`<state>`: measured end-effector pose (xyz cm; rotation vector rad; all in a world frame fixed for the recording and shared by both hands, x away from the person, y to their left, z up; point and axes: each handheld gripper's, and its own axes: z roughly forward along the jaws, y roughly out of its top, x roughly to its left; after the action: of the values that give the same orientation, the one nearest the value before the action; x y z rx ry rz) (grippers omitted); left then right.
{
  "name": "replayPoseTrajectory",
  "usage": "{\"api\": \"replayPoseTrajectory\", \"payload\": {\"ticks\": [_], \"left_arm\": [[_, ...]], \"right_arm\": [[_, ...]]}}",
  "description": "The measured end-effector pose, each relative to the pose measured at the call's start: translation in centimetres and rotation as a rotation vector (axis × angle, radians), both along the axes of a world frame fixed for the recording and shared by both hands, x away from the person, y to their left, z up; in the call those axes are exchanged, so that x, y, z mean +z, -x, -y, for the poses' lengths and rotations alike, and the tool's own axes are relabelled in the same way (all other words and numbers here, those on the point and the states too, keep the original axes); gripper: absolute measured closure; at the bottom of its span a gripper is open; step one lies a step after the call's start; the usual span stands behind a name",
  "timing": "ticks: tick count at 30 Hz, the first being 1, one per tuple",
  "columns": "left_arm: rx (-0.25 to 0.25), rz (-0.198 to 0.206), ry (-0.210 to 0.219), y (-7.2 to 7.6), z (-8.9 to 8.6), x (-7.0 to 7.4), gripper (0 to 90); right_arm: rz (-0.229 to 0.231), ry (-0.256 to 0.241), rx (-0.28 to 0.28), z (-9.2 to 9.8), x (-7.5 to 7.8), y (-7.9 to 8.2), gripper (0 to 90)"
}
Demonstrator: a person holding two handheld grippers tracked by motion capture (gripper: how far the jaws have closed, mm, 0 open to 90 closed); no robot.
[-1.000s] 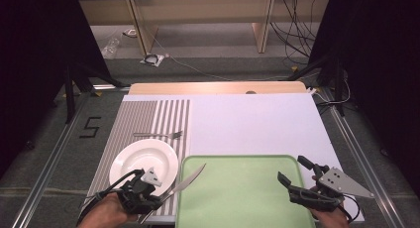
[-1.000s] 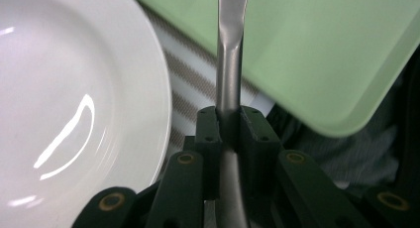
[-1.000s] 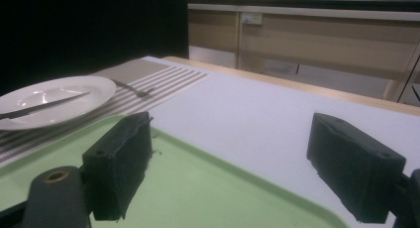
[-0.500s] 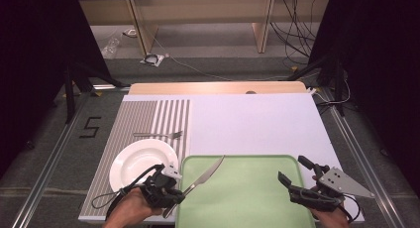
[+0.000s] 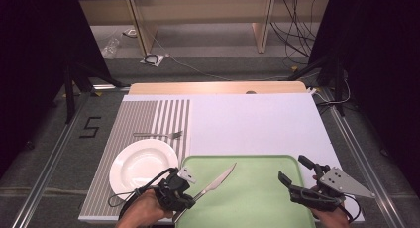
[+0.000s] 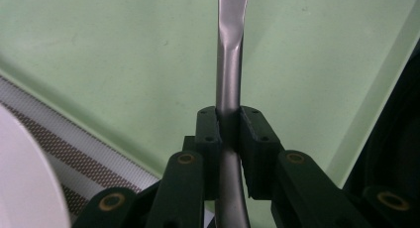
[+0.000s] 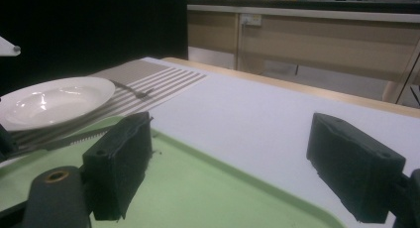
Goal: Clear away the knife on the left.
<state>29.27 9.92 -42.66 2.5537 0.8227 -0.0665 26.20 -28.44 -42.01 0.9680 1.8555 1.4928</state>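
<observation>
Knife (image 5: 214, 183) held by the left gripper (image 5: 190, 198) at the handle, blade pointing up and to the right over the near-left part of the green tray (image 5: 257, 163). From the high view, whether the blade touches the tray cannot be told. The left hand (image 5: 146, 210) enters from the bottom edge, gripper angled toward the tray's middle. White plate (image 5: 143, 161) sits just left of the tray on the striped mat (image 5: 148, 116); a fork (image 5: 158, 135) lies beyond the plate. The right gripper (image 5: 297, 176) hovers over the tray's near-right corner, fingers spread and empty, its hand low at the table (image 5: 257, 119) edge.

Left gripper view: both fingers (image 6: 208, 134) are closed on the knife (image 6: 230, 64) at the narrow part of its handle, metal passing straight between the pads. Judgement: the piece is stiff, light and smooth steel, so it may swivel or slide in a pinch this narrow; a hold on the handle near the balance point, as here, looks sound.

Right gripper view: fingers (image 7: 119, 163) stand wide apart with nothing between them, level above the tray (image 7: 208, 188). Plate (image 7: 54, 101), fork (image 7: 131, 91) and the knife blade (image 7: 74, 139) show at the left.
</observation>
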Motion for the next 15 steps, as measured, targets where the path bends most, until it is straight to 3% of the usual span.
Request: {"api": "replayPoseTrajectory", "payload": {"ticks": [15], "left_arm": [[-0.072,-0.045,-0.066,0.5,3.1,-0.9,79.1]], "right_arm": [[-0.001,0.005,0.002,0.0,0.0,0.0,18.4]]}}
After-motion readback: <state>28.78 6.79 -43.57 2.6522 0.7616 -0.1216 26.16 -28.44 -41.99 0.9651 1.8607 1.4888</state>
